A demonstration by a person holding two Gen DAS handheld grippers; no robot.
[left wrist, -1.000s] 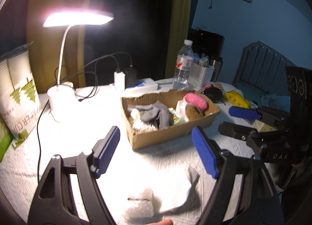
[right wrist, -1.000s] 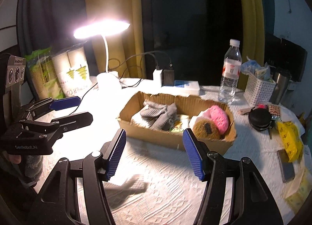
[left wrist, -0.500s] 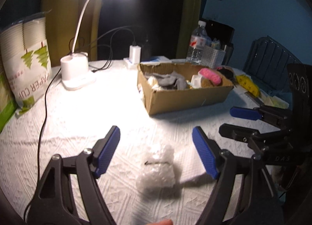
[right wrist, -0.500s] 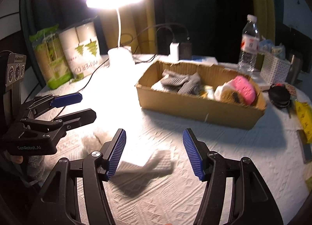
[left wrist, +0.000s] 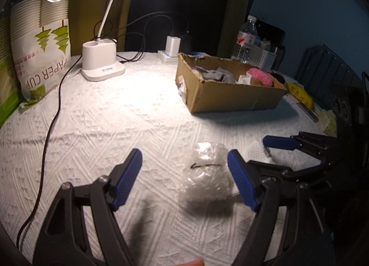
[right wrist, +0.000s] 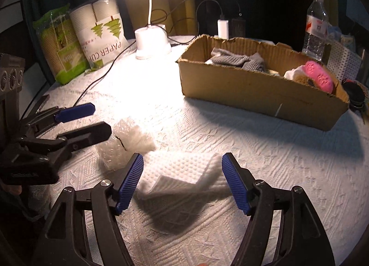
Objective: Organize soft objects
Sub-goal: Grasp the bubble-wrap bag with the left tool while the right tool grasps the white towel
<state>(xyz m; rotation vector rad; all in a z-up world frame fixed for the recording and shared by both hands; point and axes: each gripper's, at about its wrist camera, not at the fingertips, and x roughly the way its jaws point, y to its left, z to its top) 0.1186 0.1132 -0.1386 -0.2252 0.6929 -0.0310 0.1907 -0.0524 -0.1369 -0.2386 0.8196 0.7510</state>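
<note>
A crumpled wad of clear bubble wrap [left wrist: 207,178] lies on the white tablecloth, just inside the right finger of my open, empty left gripper [left wrist: 184,180]; it also shows in the right wrist view [right wrist: 124,143]. A white dimpled cloth pad [right wrist: 182,171] lies between the fingers of my open, empty right gripper [right wrist: 183,183]. A cardboard box [right wrist: 260,88] behind holds grey gloves [right wrist: 235,59], a pink sponge [right wrist: 319,76] and other soft items. The right gripper shows at the right of the left wrist view [left wrist: 286,150].
A white desk lamp [left wrist: 101,63] with its black cord [left wrist: 52,123] stands at the back left beside paper cup packs [left wrist: 39,42]. A water bottle [right wrist: 316,26], a white basket [right wrist: 341,60], a charger [left wrist: 173,45] and a black case [right wrist: 355,95] stand behind and right of the box.
Both grippers have pulled back from the box and come down toward the cloth. The bubble wrap now lies between the left fingers and the white pad between the right fingers.
</note>
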